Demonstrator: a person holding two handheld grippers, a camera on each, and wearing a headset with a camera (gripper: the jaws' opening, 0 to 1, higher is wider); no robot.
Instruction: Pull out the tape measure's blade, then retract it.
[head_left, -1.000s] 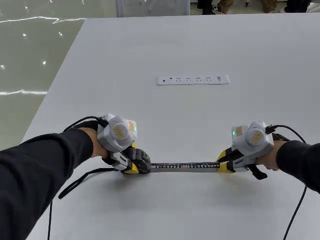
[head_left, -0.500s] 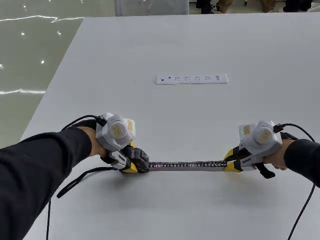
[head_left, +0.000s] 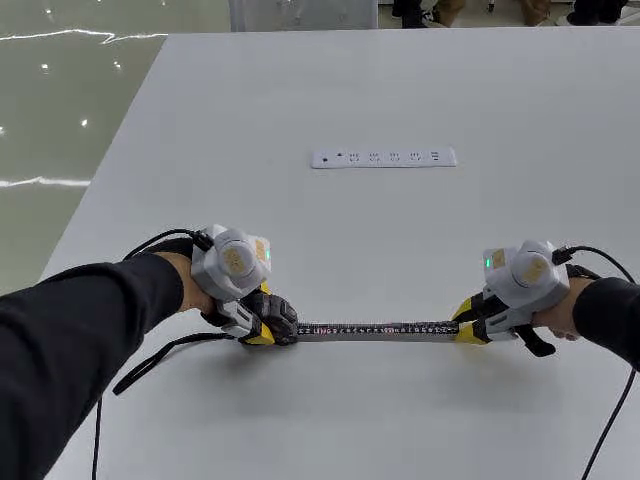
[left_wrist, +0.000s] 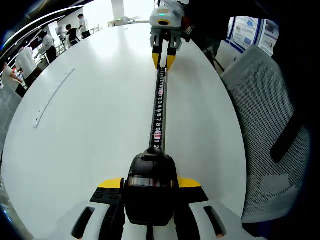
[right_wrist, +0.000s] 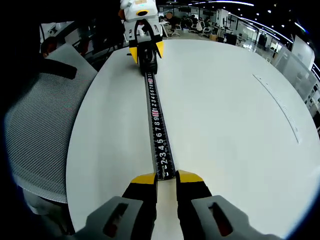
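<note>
The head view looks forward and down from the near side of the white bench (head_left: 400, 90), above the left claw (head_left: 262, 332) and right claw (head_left: 468, 326). The left gripper view rides low and close over the bench, facing right along the blade (head_left: 375, 329); the right gripper view faces left. All three share the blade.

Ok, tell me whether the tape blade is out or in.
Out. The blade stretches from the case in the left tongs to the right tongs gripping its end.
</note>
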